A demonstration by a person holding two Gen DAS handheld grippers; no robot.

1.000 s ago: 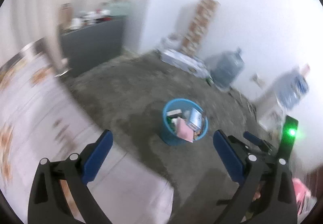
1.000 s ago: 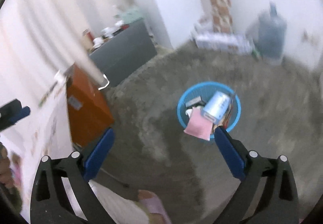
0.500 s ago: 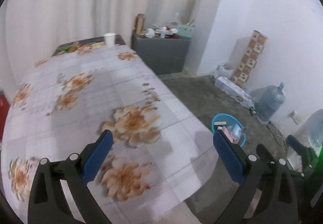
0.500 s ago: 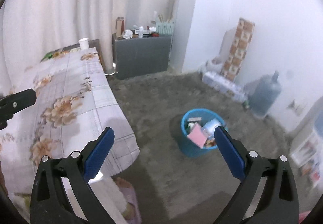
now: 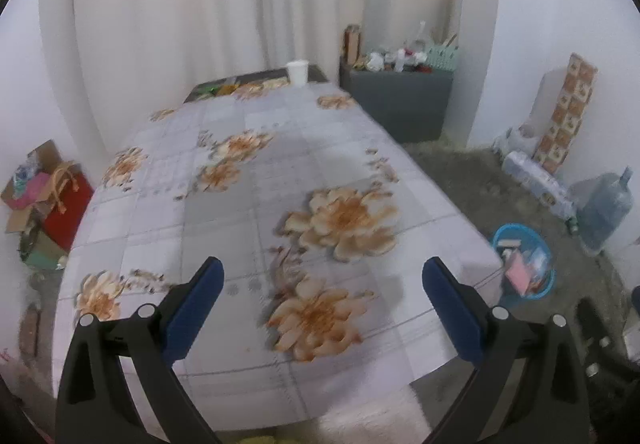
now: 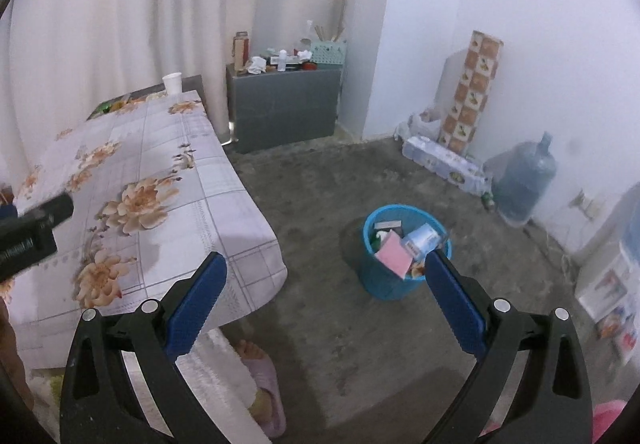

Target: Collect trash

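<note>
Blue-padded fingers of the left gripper (image 5: pixel 320 304) stand wide apart with nothing between them, poised above the near end of a table under a grey checked cloth printed with orange flowers (image 5: pixel 248 212). Beyond the fingertips, at the cloth's far edge, stands a white paper cup (image 5: pixel 297 72); green items beside it are too blurred to name. Off to the right of the right finger, down on the grey floor, sits the round blue plastic trash basket (image 5: pixel 524 268), its contents a smear of pink and white, with a large clear water jug (image 5: pixel 606 210) past it. A second ago this view faced the floor and basket; it has swung round onto the table.

From the right wrist, the right gripper (image 6: pixel 326 284) is likewise spread open and empty, over bare floor. The basket (image 6: pixel 380 284) lies just ahead of the right fingertip, partly hidden by it, holding a pink square sheet (image 6: pixel 394 254) and a pale blue carton (image 6: pixel 422 240). Left of the left finger hangs the tablecloth corner (image 6: pixel 248 244); below it a foot in a pink slipper (image 6: pixel 264 376). Cut off at the left border is a black part of the other gripper. The basket looks farther off than a second ago.
</note>
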